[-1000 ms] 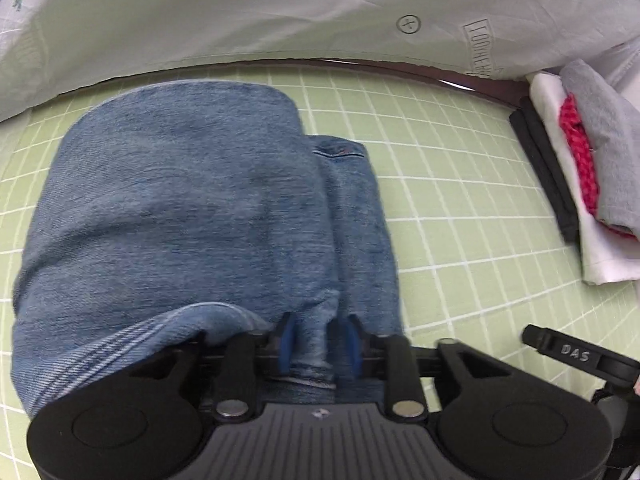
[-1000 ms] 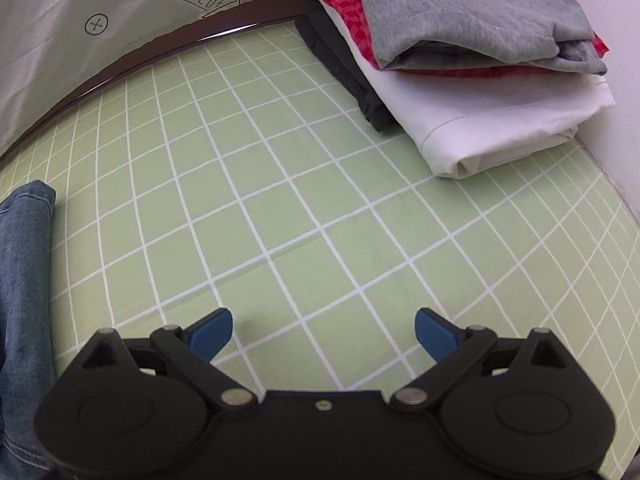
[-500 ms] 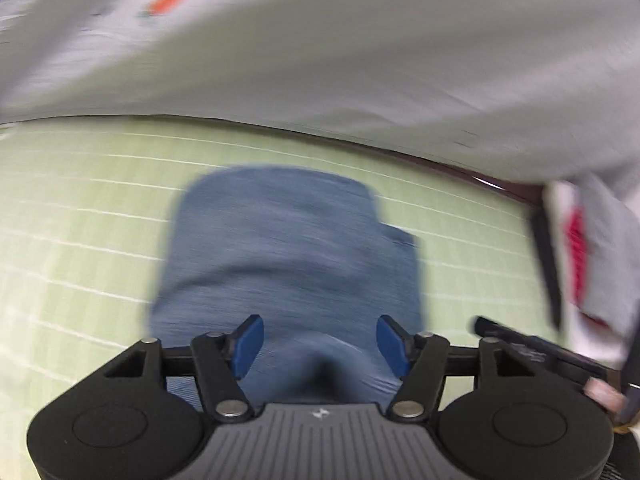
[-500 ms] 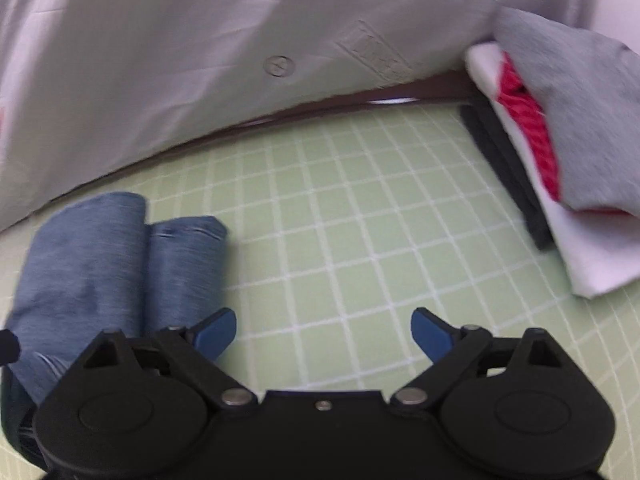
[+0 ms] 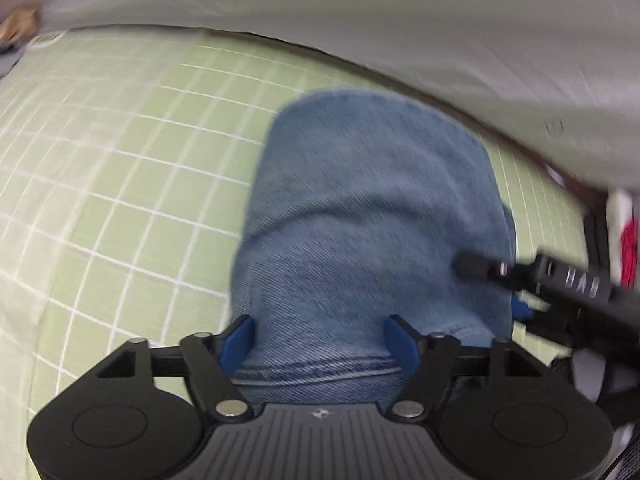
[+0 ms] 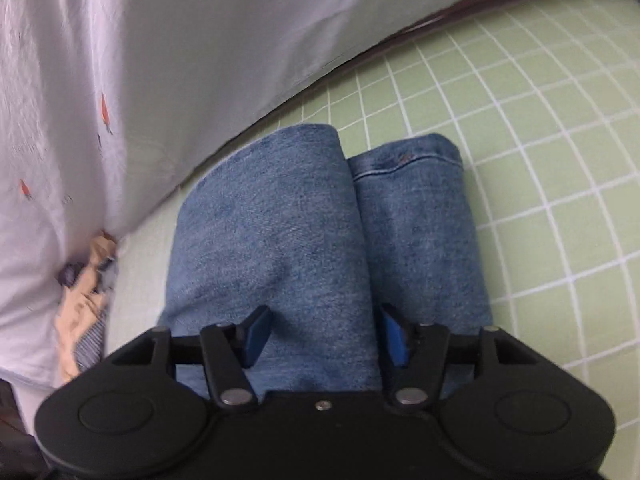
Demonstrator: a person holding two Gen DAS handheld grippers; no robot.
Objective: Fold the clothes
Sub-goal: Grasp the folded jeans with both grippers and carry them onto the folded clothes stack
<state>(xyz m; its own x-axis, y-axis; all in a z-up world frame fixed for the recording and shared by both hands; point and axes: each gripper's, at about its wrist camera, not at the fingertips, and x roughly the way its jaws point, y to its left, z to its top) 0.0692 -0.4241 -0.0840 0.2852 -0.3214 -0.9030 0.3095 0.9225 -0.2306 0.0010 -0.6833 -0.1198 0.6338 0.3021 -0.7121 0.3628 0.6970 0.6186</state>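
Folded blue jeans (image 5: 368,208) lie on the green grid mat (image 5: 120,184). My left gripper (image 5: 320,344) hovers over their near end; its jaws are opening, with denim between the blue pads (image 5: 240,340) and no squeeze showing. The right wrist view shows the jeans (image 6: 272,232) as two side-by-side folds. My right gripper (image 6: 325,334) straddles the near end of the left, thicker fold, and its jaws are closing around it. Its right pad sits at the crease between the folds. The right gripper's black body (image 5: 568,284) also shows at the jeans' right edge in the left wrist view.
A white cloth (image 6: 120,60) with small orange prints hangs along the far side. A crumpled beige and blue garment (image 6: 86,292) lies left of the jeans. A stack of folded clothes (image 5: 628,236) stands at the right. Green mat (image 6: 540,160) stretches right of the jeans.
The left gripper released the pinched denim hem and opened wide while shifting along the jeans. The right gripper swung left from bare mat onto the jeans, its jaws narrowing.
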